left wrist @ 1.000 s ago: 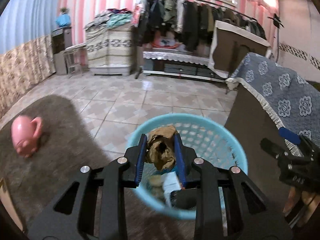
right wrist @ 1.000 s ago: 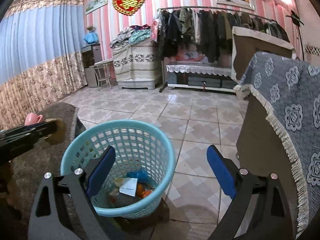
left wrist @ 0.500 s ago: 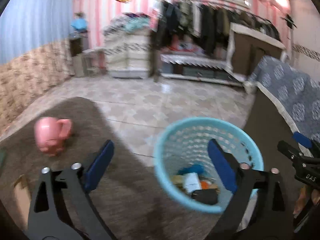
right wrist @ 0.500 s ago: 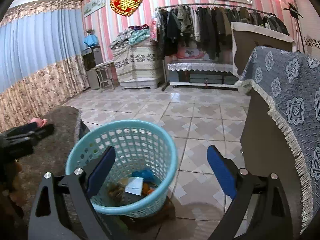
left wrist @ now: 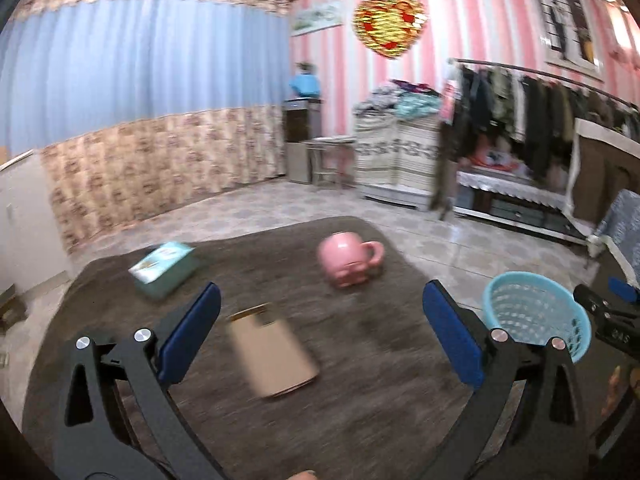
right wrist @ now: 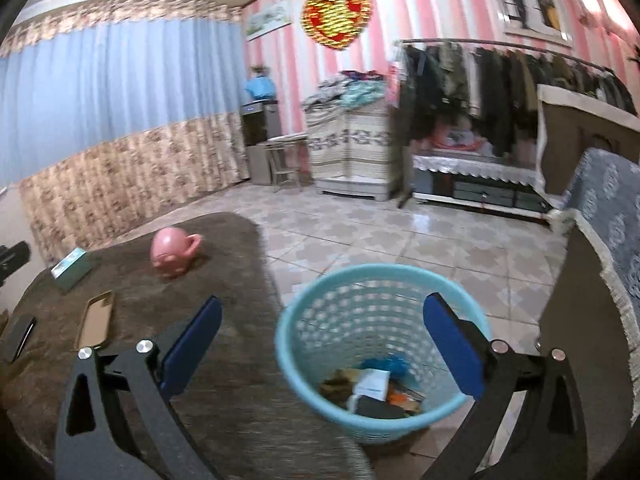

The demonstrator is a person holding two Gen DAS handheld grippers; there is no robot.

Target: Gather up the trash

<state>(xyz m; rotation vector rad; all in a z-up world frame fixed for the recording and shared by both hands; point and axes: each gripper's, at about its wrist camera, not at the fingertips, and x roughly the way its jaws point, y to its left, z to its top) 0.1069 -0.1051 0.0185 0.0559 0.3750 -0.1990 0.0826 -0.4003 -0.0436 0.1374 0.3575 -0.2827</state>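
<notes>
I am holding the left gripper (left wrist: 320, 332) with its jaws spread wide and nothing between the blue pads (left wrist: 190, 340), hanging over the brown table (left wrist: 360, 400). Nearest to it, a flat cardboard piece (left wrist: 272, 350) is lying on the table between the fingers, blurred in the left wrist view. Farther out to the left, a teal box (left wrist: 164, 266) is resting on the table, and farther to the right a pink mug (left wrist: 348, 260) is lying on its side with its handle pointing right. Off the table's right edge, the light blue basket (left wrist: 536, 316) is standing on the tiled floor (left wrist: 460, 248), and the tip of the right gripper is showing just beside it at the right border. I am keeping the right gripper (right wrist: 320, 336) equally wide and empty, looking down into the basket (right wrist: 304, 344), which is sitting just beside the table's right edge (right wrist: 240, 400). Inside the basket, collected trash (right wrist: 372, 390) is lying at the bottom: a white packet, something dark, blue and orange scraps. In the right wrist view the cardboard piece (right wrist: 96, 318) is lying at the near left, the teal box (right wrist: 74, 264) and the pink mug (right wrist: 174, 252) farther back. At the far wall, a clothes rack (right wrist: 500, 92) is hanging full of dark garments beside a striped covered cabinet (right wrist: 348, 148), under a red and gold heart decoration (right wrist: 336, 18).
</notes>
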